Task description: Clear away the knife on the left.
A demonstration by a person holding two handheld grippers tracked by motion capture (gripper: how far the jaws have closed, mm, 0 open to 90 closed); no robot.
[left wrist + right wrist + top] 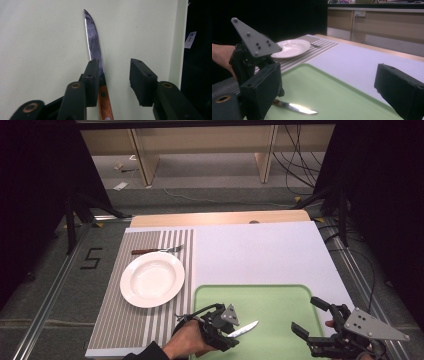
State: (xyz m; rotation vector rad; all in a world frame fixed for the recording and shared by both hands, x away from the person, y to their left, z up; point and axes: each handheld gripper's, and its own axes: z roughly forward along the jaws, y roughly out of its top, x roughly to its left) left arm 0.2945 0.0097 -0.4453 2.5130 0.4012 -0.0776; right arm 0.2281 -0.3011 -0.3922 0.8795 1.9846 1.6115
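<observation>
While straddling the knife (pixel 94 42) with parted fingers (pixel 91 80) of the left gripper (pixel 231 332), pinches nothing yet: one pad against the handle, blade flat on the green tray (pixel 280 300), lower centre. Right gripper (pixel 307 316) gaping, empty, lower right. Plate (pixel 152 279) and fork (pixel 157 251) already laid upper left; knife seemingly left to carry there.

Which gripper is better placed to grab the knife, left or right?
Left. The left gripper already straddles the knife over the green tray: one pad sits against the blade's base, the other stands apart. The right gripper hangs open off to the side.
</observation>
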